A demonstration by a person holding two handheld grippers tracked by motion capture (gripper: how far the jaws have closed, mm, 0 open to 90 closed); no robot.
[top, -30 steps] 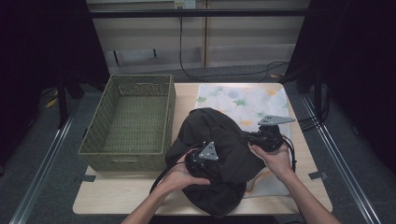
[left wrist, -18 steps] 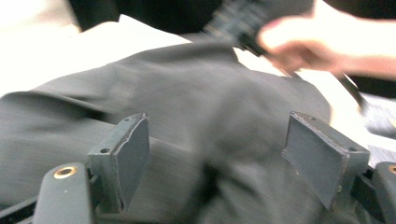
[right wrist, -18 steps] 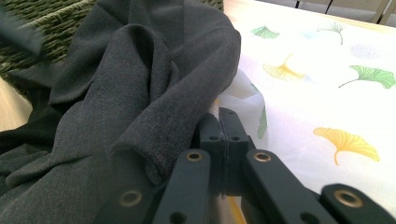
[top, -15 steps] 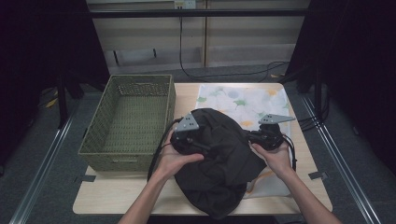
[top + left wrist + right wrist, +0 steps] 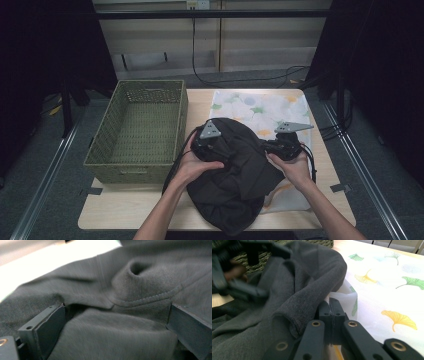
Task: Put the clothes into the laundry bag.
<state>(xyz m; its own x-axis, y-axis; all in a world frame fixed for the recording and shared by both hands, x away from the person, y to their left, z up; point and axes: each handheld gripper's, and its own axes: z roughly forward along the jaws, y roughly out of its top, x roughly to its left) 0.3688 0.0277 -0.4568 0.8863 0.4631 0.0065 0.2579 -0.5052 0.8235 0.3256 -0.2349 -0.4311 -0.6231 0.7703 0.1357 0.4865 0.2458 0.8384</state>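
A dark grey garment (image 5: 235, 175) lies bunched on a leaf-patterned cloth (image 5: 260, 107) on the table. My left gripper (image 5: 216, 146) rests at the garment's upper left. In the left gripper view its jaws (image 5: 112, 322) stand wide and have just been opening; a soft fold of the garment (image 5: 120, 335) lies loose between them. My right gripper (image 5: 274, 146) sits at the garment's right edge. Seen in the right gripper view, its jaws (image 5: 330, 305) are pressed together, with a fold of the garment (image 5: 294, 302) against the left one. I cannot tell whether fabric is pinched.
A green woven basket (image 5: 102, 160) stands on the left of the table, close to the garment. The patterned cloth (image 5: 387, 285) spreads out to the right and far side. Bare wooden table (image 5: 125, 210) shows along the near edge.
My left gripper has moved from the garment's middle toward its far left edge, and its jaws have opened. The right gripper has stayed where it was.
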